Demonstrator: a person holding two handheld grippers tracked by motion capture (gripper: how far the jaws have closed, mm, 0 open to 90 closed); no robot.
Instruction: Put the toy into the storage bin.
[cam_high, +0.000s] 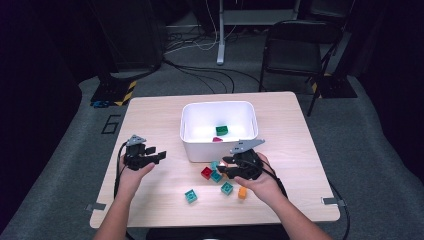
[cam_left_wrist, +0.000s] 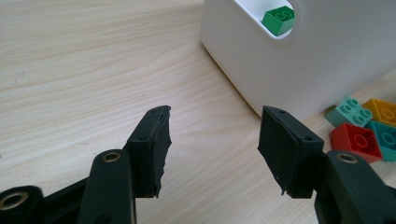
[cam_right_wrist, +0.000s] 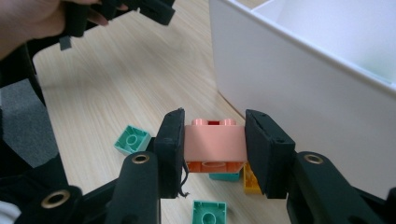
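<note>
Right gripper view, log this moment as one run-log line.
right gripper: shut on pink brick, above table | left gripper: open, nothing between jaws | white bin: holds green brick

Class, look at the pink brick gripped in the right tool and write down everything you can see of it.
The pink brick is a small, smooth block that looks like plastic, salmon-pink, with round studs on top. It sits upright and level, clamped at both ends between the two black pads of the right tool. It is lifted off the wooden table, above the loose bricks, close beside the wall of the white tub. Nothing else touches it.
</note>
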